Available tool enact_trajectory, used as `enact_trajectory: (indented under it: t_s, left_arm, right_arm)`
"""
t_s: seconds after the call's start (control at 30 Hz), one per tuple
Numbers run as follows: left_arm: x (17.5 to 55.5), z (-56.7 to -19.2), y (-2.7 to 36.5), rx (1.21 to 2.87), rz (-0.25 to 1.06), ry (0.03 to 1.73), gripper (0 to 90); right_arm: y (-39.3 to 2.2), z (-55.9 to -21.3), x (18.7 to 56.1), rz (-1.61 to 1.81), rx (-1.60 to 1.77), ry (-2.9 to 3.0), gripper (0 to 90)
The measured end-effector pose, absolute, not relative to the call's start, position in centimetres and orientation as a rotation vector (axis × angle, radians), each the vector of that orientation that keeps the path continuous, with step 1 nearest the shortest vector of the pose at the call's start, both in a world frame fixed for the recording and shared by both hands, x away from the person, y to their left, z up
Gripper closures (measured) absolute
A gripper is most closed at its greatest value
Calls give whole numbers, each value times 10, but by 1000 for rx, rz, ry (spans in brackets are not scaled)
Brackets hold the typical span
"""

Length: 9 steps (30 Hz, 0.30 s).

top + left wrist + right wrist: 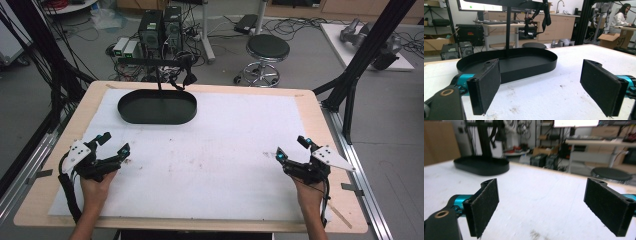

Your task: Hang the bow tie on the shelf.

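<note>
While parted, jaws over unmarked mat (215, 150)

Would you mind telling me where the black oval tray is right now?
In the high view the black oval tray sits at the table's far left, ahead of the left gripper.

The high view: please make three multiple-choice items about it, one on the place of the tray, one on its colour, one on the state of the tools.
1. Where on the table is the tray?
A. far left
B. near right
C. centre
2. What colour is the tray?
A. white
B. black
C. blue
3. How are the left tool and right tool?
A. both shut
B. both open, holding nothing
C. left shut on the tray

Answers: 1 A, it lies by the far edge, left of the middle. 2 B, it is dark against the white mat. 3 B, both gripper views show the pads wide apart.
</note>
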<state>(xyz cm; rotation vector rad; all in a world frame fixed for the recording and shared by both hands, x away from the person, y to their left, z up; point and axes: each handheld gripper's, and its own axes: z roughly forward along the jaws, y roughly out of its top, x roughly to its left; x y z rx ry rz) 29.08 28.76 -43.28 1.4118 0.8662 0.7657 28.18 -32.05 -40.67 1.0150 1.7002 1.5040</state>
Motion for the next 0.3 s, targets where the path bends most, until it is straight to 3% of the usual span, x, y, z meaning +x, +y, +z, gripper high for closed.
enact_trajectory:
  t_s: [0.3]
  left_arm:
    - [291,-433,288,1412,767,868,170]
  right_arm:
    - [-311,-408,280,1468,1010,1727,119]
